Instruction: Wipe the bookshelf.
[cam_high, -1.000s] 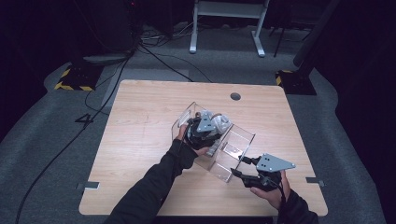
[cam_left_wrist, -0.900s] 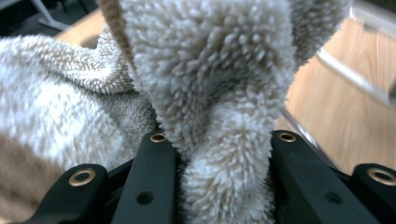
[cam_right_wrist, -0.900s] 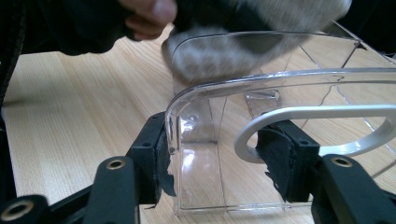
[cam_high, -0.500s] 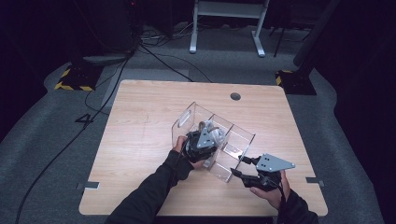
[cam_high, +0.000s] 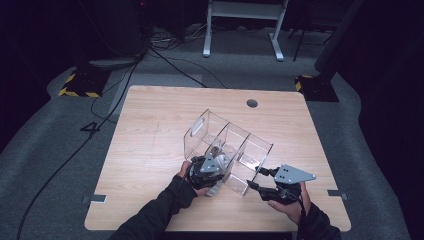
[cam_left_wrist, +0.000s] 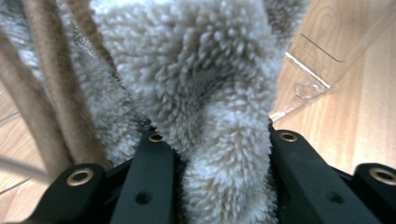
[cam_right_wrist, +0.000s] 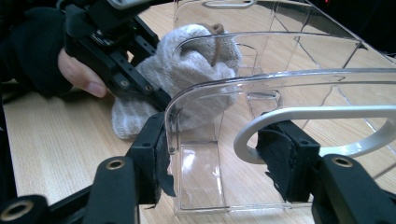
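A clear plastic organiser (cam_high: 200, 127) with several compartments stands at an angle on the wooden table (cam_high: 150, 130). My left gripper (cam_high: 212, 167) is at its near left side, shut on a fluffy grey-beige sock (cam_high: 219, 151). In the left gripper view the sock (cam_left_wrist: 201, 70) bulges between the jaws of the left gripper (cam_left_wrist: 219, 140). The right gripper view shows the sock (cam_right_wrist: 196, 56) pressed against the organiser's (cam_right_wrist: 289, 79) side wall, held there by the left gripper (cam_right_wrist: 154, 100). My right gripper (cam_right_wrist: 219, 158) clamps the organiser's near end wall beside its handle slot, and in the high view the right gripper (cam_high: 255, 177) sits at the organiser's near right corner.
A round cable hole (cam_high: 252, 103) sits near the table's far edge. Cables (cam_high: 165, 60) and a white stand's legs (cam_high: 240, 30) lie on the floor beyond. The left half of the table is bare wood.
My left gripper with the sock has come down and toward the near edge, from above the organiser's middle to its near left side. The right gripper has kept still.
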